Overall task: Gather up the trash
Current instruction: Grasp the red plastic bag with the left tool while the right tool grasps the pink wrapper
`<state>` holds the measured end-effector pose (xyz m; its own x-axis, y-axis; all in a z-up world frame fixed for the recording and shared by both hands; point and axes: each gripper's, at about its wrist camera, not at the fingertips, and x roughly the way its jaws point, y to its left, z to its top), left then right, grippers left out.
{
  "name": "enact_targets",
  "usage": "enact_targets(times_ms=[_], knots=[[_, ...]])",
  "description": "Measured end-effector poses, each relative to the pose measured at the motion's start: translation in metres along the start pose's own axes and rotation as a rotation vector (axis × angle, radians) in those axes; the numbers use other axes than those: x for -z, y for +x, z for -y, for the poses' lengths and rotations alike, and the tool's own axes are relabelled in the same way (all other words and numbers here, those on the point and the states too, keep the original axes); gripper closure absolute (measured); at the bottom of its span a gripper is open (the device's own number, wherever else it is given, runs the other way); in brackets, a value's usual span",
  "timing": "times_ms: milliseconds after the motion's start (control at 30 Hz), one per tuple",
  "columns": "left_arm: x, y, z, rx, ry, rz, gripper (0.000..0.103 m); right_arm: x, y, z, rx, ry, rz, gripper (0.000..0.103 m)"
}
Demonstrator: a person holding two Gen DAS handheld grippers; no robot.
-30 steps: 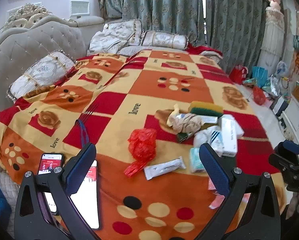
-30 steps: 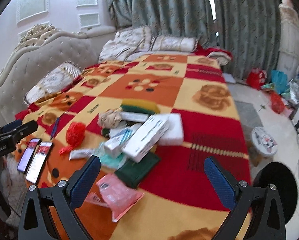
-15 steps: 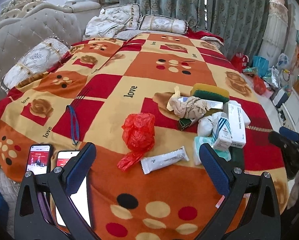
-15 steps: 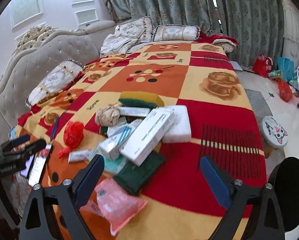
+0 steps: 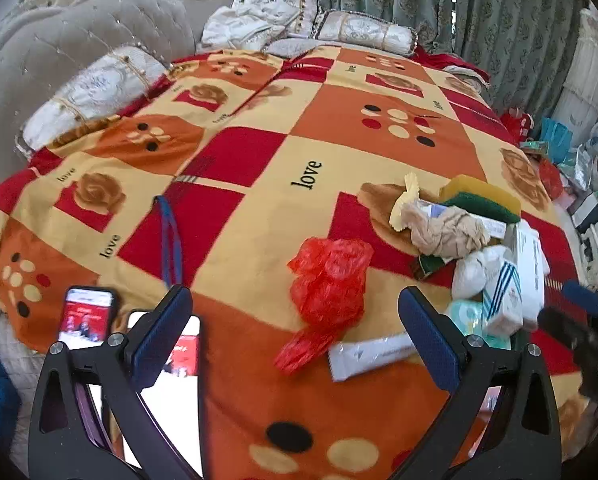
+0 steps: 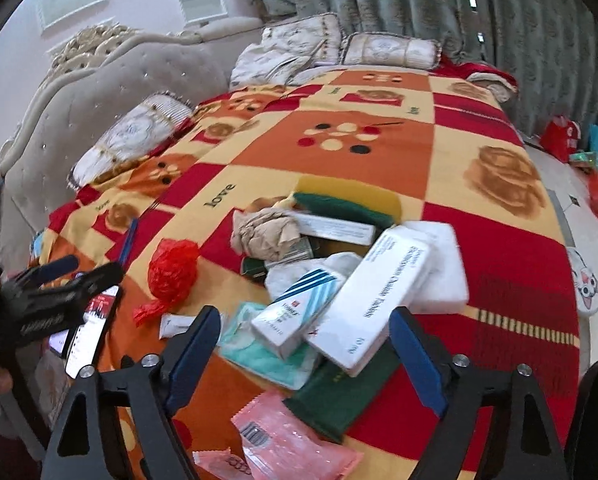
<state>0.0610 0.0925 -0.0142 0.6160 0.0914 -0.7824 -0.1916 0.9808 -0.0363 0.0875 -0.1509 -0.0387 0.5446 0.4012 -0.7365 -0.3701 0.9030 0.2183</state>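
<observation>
A crumpled red plastic bag (image 5: 329, 284) lies on the patterned blanket (image 5: 259, 200), just beyond and between my left gripper's open fingers. My left gripper (image 5: 295, 332) is open and empty above the bed's near edge. A white wrapper (image 5: 369, 354) lies by the bag. A heap of trash sits to the right: crumpled beige paper (image 5: 445, 230), a long white box (image 6: 379, 298), a striped box (image 6: 295, 310), a teal pack (image 6: 259, 352), a pink packet (image 6: 291, 438). My right gripper (image 6: 305, 350) is open and empty over this heap. The red bag shows there too (image 6: 173, 276).
Two phones (image 5: 85, 318) with lit screens lie at the bed's near left corner beside a blue lanyard (image 5: 169, 240). A yellow-green sponge (image 6: 347, 200) and a dark green cloth (image 6: 347, 396) lie in the heap. Pillows (image 5: 91, 92) and a padded headboard stand on the left. Bags clutter the floor at right (image 5: 559, 148).
Both grippers have moved forward and down toward the bed. The red bag and the trash heap look larger and nearer. Both grippers stay open.
</observation>
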Motion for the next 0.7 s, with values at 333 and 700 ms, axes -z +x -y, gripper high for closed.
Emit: enact_targets(times_ms=[333, 700], knots=[[-0.012, 0.055, 0.019, -0.026, 0.037, -0.092, 0.031, 0.041, -0.011, 0.007, -0.203, -0.002, -0.122, 0.020], [-0.013, 0.033, 0.024, 0.062, 0.031, -0.114, 0.077, 0.085, 0.020, 0.007, -0.097, -0.104, -0.200, 0.054]])
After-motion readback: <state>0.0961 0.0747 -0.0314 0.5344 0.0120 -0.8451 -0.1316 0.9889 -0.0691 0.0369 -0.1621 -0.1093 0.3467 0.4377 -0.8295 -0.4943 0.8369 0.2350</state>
